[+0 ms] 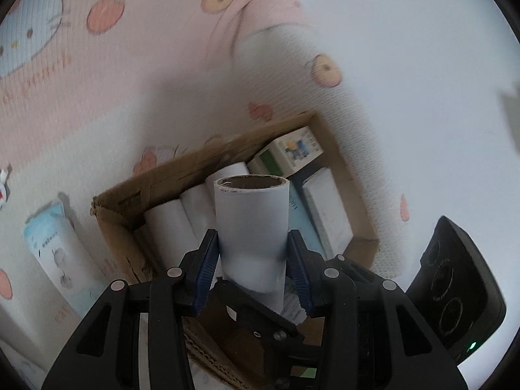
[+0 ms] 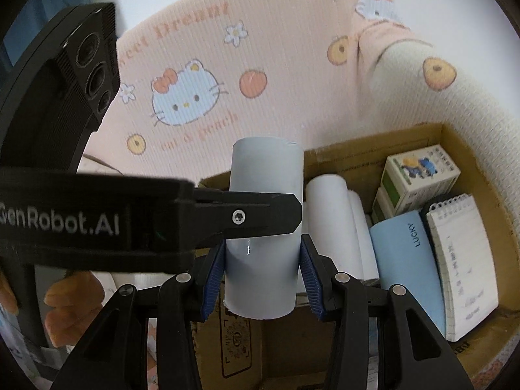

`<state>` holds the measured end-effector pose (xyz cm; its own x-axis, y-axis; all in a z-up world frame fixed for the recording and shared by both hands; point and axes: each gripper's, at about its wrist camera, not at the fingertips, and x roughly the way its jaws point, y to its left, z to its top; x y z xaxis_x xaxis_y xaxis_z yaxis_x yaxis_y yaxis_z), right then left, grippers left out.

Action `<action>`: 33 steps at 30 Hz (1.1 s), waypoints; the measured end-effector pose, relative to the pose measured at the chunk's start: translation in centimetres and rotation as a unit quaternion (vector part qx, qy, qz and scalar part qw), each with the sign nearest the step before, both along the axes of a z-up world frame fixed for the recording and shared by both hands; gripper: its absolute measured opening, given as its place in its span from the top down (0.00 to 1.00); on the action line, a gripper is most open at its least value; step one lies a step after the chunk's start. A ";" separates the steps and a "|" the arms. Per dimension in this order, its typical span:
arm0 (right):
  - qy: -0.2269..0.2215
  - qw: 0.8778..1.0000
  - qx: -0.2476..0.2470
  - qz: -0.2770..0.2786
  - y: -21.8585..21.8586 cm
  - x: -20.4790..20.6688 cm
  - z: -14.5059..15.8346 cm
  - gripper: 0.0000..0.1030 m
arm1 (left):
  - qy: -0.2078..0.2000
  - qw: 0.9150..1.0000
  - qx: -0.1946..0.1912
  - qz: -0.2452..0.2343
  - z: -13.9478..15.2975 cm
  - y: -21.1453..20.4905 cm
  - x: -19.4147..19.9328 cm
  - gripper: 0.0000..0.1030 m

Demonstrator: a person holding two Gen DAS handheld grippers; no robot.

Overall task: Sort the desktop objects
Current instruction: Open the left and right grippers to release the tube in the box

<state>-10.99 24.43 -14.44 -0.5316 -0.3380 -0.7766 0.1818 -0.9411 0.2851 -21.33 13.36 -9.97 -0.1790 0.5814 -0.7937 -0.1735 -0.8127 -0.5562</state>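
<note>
left claw (image 1: 252,268) pinches paper tube (image 1: 252,227) | right claw (image 2: 263,274) pinches second tube (image 2: 265,227) | both over cardboard box (image 2: 341,159), likely joining tubes (image 2: 328,214) packed along its left wall

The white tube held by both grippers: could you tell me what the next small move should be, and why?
Probably lower the tube a little further into the box, towards the rolls already lying there. Both the left gripper and the right gripper are shut on it, it hangs above the box's near side, and the notebook and small carton fill the other end.
</note>
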 end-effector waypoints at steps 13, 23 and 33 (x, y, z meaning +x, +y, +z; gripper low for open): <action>-0.038 0.999 -0.012 -0.014 0.2 -0.8 -2.5 0.59 | -0.077 0.995 -0.058 0.008 -2.5 0.8 -2.0 0.55; -0.032 0.999 0.025 0.005 -0.3 -0.2 -3.2 0.61 | -0.090 0.994 -0.064 0.018 -3.6 0.7 -2.6 0.55; -0.037 0.999 0.035 -0.005 -0.3 0.2 -3.5 0.61 | -0.076 0.995 -0.050 0.043 -2.4 -1.9 -2.6 0.65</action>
